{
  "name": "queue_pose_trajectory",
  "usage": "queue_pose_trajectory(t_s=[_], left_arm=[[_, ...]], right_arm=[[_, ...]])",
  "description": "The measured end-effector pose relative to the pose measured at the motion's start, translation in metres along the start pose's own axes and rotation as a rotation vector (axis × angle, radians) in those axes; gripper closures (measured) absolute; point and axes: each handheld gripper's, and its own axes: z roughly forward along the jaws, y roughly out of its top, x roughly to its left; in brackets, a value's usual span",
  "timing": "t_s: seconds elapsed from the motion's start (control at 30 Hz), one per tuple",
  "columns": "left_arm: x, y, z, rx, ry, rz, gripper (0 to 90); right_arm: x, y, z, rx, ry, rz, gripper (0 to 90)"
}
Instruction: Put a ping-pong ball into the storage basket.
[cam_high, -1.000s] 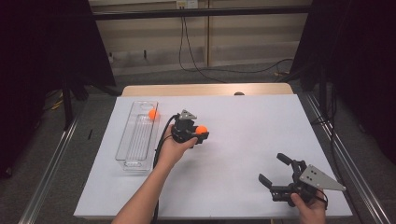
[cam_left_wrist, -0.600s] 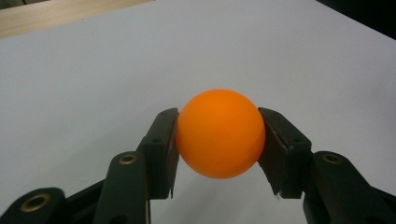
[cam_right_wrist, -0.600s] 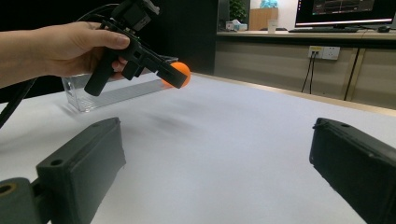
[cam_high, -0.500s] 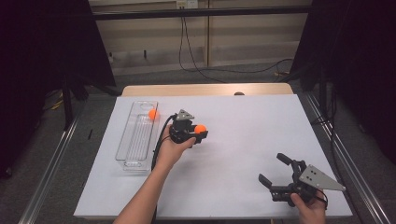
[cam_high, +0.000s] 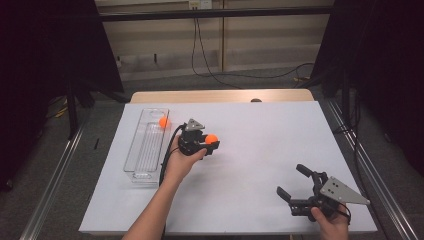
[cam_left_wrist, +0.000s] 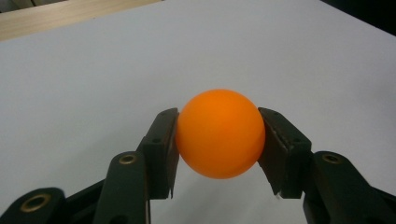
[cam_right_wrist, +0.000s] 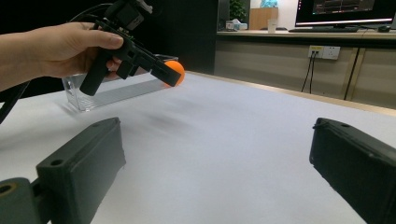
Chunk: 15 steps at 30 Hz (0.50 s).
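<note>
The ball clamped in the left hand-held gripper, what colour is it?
Plain orange ball, clearest in the left gripper view.

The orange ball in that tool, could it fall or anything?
It might. The left tool pinches the orange ball only at its two round sides, above the white table, so a slip could send it rolling away. The clear tray is narrow and already holds another ball, so a careless drop there might bounce out or knock that one.
</note>
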Motion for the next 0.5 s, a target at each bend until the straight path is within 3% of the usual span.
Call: queue_pose_trajectory(t_s=[0.27,0.5], left_arm=[[0.0028,-0.0048,-0.0062,-0.003,0.011,0.006,51.0],[0.0049,-0.0082,-0.0103,-0.006,0.013,-0.013,51.0]], right_arm=[[-0.0001,-0.0003,0.0002,0.002,-0.003,0.001,2.4],[0.0,-0.0009,0.0007,0.007,-0.003,-0.005,2.4]])
